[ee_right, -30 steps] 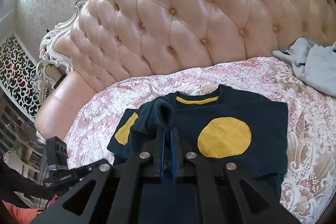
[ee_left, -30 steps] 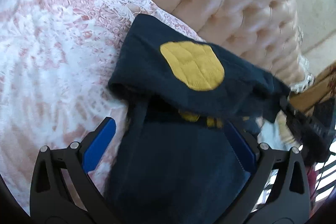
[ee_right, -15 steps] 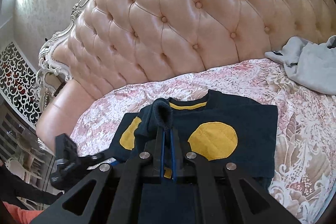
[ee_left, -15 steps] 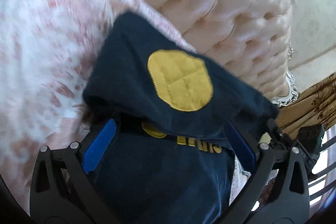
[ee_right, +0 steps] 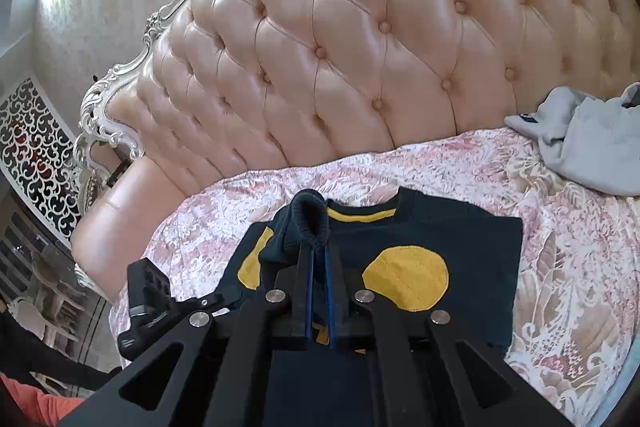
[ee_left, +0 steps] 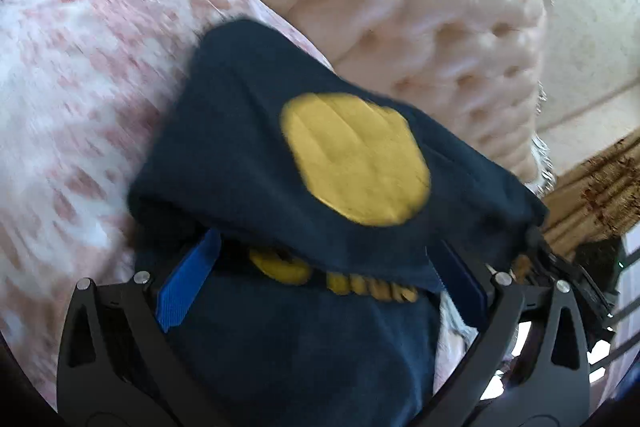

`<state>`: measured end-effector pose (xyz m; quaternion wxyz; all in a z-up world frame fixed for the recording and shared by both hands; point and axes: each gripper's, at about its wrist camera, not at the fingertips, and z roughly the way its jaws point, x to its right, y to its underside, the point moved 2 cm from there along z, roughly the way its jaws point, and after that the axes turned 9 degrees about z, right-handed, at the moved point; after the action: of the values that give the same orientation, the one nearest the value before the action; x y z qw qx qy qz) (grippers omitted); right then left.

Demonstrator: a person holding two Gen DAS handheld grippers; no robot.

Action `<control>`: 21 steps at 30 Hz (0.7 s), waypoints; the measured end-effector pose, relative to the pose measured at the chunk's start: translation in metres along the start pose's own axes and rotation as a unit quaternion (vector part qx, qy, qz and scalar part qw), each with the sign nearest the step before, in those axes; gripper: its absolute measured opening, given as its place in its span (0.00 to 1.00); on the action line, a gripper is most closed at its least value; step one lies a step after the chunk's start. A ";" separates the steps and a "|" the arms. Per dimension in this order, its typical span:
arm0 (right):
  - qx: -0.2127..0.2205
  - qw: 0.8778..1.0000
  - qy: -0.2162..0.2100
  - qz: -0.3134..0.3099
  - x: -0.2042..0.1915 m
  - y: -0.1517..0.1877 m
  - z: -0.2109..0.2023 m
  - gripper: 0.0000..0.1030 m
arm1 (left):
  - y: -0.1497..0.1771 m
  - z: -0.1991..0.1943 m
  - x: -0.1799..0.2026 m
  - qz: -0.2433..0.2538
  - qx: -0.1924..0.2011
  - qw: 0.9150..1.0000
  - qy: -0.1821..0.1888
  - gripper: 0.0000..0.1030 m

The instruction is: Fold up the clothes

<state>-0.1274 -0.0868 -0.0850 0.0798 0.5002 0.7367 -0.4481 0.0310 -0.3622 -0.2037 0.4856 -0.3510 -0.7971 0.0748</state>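
Sweater: the navy sweater (ee_right: 472,239) is of soft knit, with two rounded yellow quilted patches (ee_right: 406,277); it lies on the bed, partly folded, its yellow-lined neck toward the headboard.
Cuff: the ribbed sleeve cuff (ee_right: 310,217) stands up as a small rounded loop above the body of the sweater.
Right hand-held gripper: the right hand-held gripper (ee_right: 318,259) is narrow, its blue pads pressed on the sleeve just below the cuff.
Left hand-held gripper: the left hand-held gripper (ee_left: 320,291) is spread wide; dark cloth lies between its blue pads (ee_left: 188,287), not pinched by them. This view is blurred.
Bedspread: the bedspread (ee_right: 560,267) is pink and white, with a raised lace-like pattern.
Headboard: the headboard (ee_right: 380,39) is glossy pink leather, tufted with buttons, in a carved white frame.
Edges and room: free bedspread shows to the right of the sweater; a grey garment (ee_right: 588,143) lies crumpled well apart, near the headboard. On the left the sweater lies near the edge of the bed.
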 end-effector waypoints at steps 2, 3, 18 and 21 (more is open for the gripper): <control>0.003 1.000 0.001 0.003 0.003 0.000 -0.002 0.05 | -0.007 -0.012 -0.001 0.010 0.026 1.000 -0.004 1.00; 0.003 1.000 0.003 0.006 0.006 0.000 -0.002 0.05 | -0.010 -0.018 -0.002 0.013 0.038 0.999 -0.011 1.00; 0.044 0.999 0.030 0.002 0.031 -0.002 -0.006 0.05 | -0.009 -0.018 0.019 0.086 0.054 0.992 -0.076 1.00; 0.043 0.997 0.067 -0.016 0.039 -0.008 0.000 0.05 | 0.001 -0.001 0.021 0.088 0.030 0.992 -0.091 1.00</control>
<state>-0.1534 -0.0614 -0.1023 0.0012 0.5199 0.7285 -0.4460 0.0259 -0.3487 -0.1885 0.4133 -0.3971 -0.8010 0.1729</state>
